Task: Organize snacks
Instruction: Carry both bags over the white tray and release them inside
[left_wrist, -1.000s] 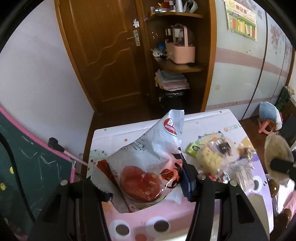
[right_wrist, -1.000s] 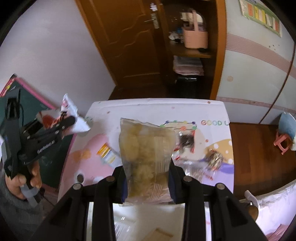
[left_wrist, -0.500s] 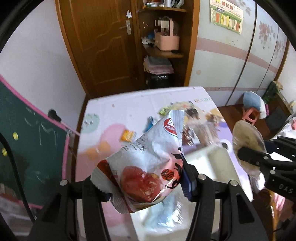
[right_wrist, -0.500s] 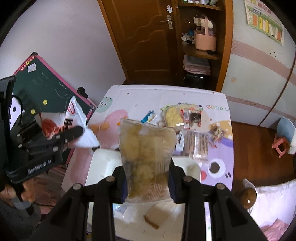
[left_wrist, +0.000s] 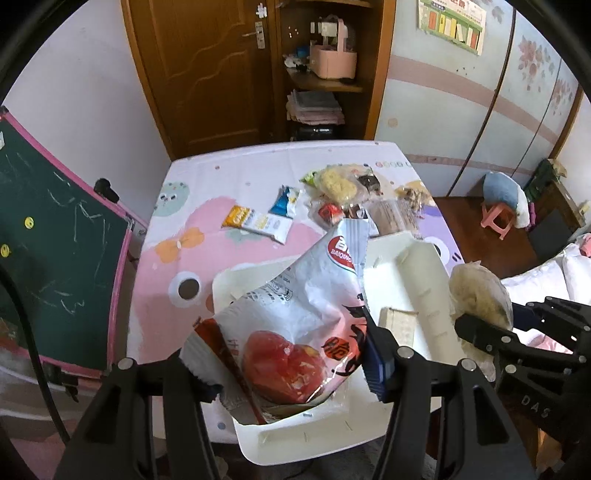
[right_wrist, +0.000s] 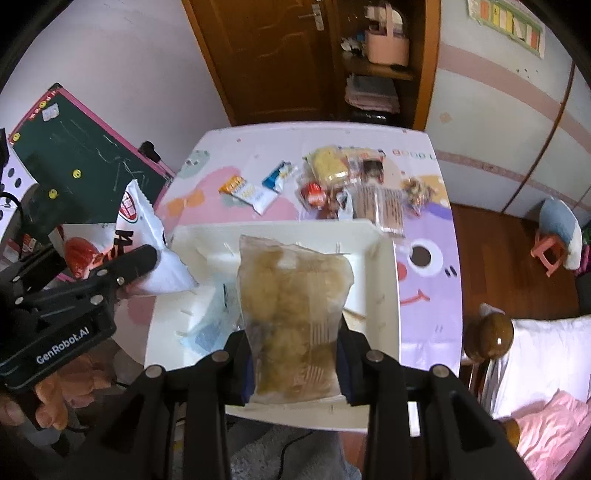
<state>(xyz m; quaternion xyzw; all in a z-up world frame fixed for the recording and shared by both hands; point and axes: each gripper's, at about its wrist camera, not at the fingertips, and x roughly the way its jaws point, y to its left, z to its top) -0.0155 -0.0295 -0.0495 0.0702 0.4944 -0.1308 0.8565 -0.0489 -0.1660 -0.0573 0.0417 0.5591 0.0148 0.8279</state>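
My left gripper (left_wrist: 286, 369) holds a white snack bag (left_wrist: 303, 302) with a red picture, and its jaws are opening with the bag still between the pads. The bag hangs over the left half of a white open box (left_wrist: 417, 266). My right gripper (right_wrist: 291, 365) is shut on a clear bag of pale yellow puffs (right_wrist: 291, 295), held above the middle of the box (right_wrist: 384, 295). In the right wrist view the left gripper (right_wrist: 136, 258) and its white bag (right_wrist: 147, 229) show at the left, with a hand (right_wrist: 55, 398) below. In the left wrist view the right gripper (left_wrist: 480, 332) shows at the right.
Several loose snack packets (left_wrist: 258, 221) lie on the cartoon-print table (left_wrist: 192, 206) beyond the box. A blue-white packet (right_wrist: 207, 325) lies inside the box. A chalkboard (left_wrist: 55, 240) leans at the left. A bedpost knob (right_wrist: 487, 336) and bedding (right_wrist: 535, 350) are at the right.
Both grippers have drawn back from over the loose snacks toward the table's near end. The white box has come into view beneath them. Each still carries its bag.
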